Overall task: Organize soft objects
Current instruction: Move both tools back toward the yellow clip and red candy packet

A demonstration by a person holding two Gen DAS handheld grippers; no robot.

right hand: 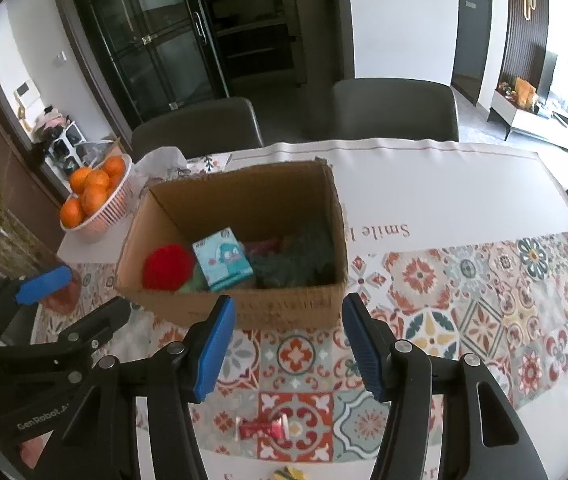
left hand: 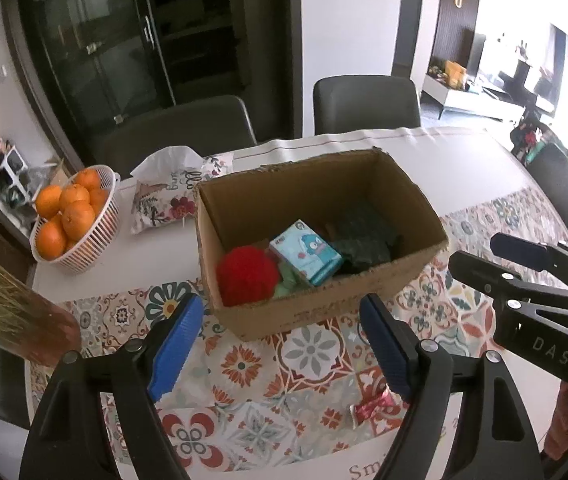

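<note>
Sitting in the cardboard box (left hand: 316, 240) are a red pom-pom (left hand: 248, 276), a pale blue tissue pack (left hand: 306, 258), a light green soft thing beneath it and a dark green cloth (left hand: 364, 240) at the box's right end. On the near side of the box, a small red wrapped piece (right hand: 261, 427) lies loose on the patterned desk (right hand: 484, 312), and a yellow-green scrap (right hand: 290, 473) lies nearer still. Both left tongs (left hand: 284, 348) and right tongs (right hand: 284, 348) gape wide and hold nothing, hovering just short of the box's near wall. Beyond the box to the left stand a basket of oranges (left hand: 79, 216) and a floral tissue pouch (left hand: 167, 196). The red piece looks thin and flat; a pinch could slide off it or snag the desk's cloth, and a low carry could clip the box wall.
</note>
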